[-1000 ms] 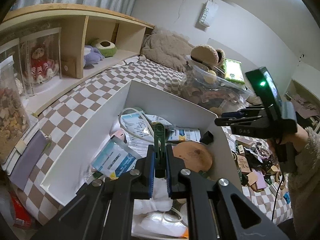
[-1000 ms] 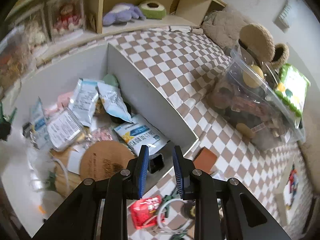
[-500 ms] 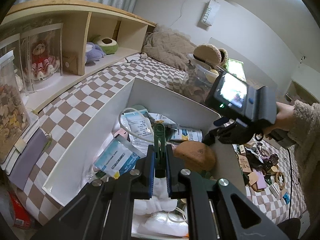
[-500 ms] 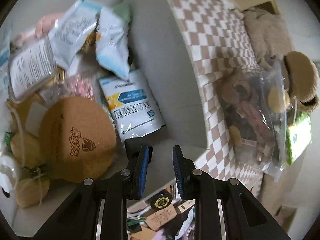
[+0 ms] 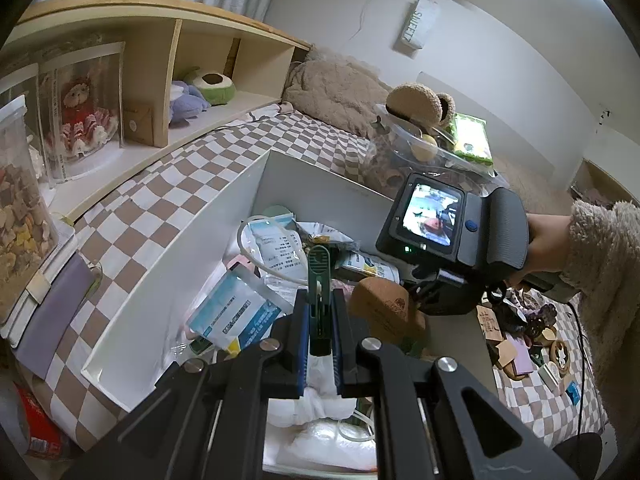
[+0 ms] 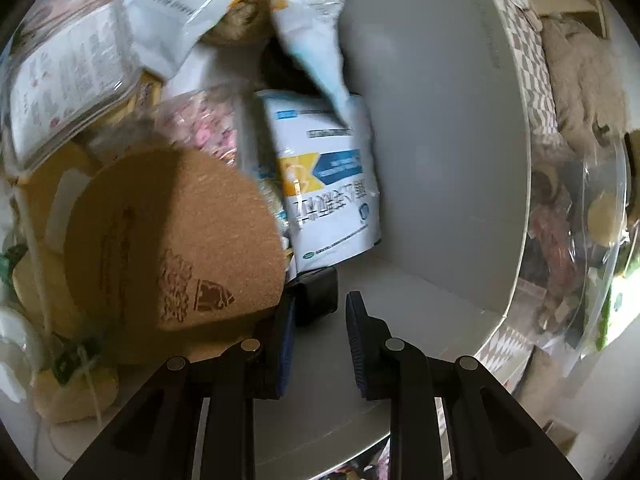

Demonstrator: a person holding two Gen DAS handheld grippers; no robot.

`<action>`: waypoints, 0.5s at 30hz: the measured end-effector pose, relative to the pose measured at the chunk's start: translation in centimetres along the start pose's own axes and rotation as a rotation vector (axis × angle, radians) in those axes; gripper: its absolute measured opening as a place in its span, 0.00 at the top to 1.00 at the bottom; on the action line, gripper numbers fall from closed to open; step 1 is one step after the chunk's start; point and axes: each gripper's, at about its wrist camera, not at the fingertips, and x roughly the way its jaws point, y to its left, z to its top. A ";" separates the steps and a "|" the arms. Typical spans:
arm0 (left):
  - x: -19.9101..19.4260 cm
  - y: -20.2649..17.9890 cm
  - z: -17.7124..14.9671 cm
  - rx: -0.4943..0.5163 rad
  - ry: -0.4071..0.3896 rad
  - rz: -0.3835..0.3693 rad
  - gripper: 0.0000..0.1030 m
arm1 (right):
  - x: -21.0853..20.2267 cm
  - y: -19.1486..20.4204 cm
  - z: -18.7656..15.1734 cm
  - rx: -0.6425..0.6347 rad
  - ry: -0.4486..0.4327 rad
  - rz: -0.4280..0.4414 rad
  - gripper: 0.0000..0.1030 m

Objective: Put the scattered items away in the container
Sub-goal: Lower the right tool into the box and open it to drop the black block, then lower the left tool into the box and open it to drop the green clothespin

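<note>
the left hand-held gripper [image 5: 320,332] is clenched on a slim dark green plastic clip [image 5: 319,276], pinched low on its body so the rounded head stands up at twelve o'clock over the open white rectangular box [image 5: 168,280]; holding it upright and above the interior looks like a pause before a drop, since the container is directly under it. the box sits on a brown-and-white checkered bed cover [image 5: 192,168], and it is already well stocked: a blue-and-white foil sachet [image 5: 236,312] at nine o'clock of the clip, a round cork coaster [image 5: 384,312] at three o'clock, paper packets behind. in from the right comes the right hand-held gripper [image 6: 320,312], its grey body and small screen [image 5: 432,220] showing in the left view, gripped by a hand in a fluffy beige sleeve [image 5: 600,264]. in its own view it points steeply down into the box corner, jaws narrowed to a small gap with nothing pinched between them. a small black block [image 6: 316,292] lies just ahead of the left pad at eleven o'clock, touching or nearly touching; i cannot tell which. the cork coaster [image 6: 172,240] leans at nine o'clock, a white and blue printed pouch [image 6: 328,200] at twelve against the box wall [image 6: 432,140]. more loose bits remain outside at four o'clock of the left view, so my guess is the tidying is only partly done.
</note>
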 end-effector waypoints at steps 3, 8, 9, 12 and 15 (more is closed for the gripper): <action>0.0 -0.1 0.1 0.000 -0.002 -0.002 0.90 | -0.3 -1.6 0.3 0.089 -0.054 -0.009 0.76; -0.2 0.0 0.2 0.003 -0.003 0.003 0.90 | -2.4 -2.5 1.2 0.177 -0.178 0.108 0.76; -0.3 0.1 0.2 0.003 -0.005 0.006 0.90 | -3.0 -2.3 1.4 0.171 -0.197 0.102 0.76; -0.5 0.4 0.2 -0.003 -0.009 0.011 0.90 | -3.9 -1.8 1.6 0.157 -0.218 0.105 0.76; -0.7 0.7 0.2 -0.009 -0.011 0.010 0.90 | -3.5 -1.6 1.3 0.152 -0.187 0.095 0.76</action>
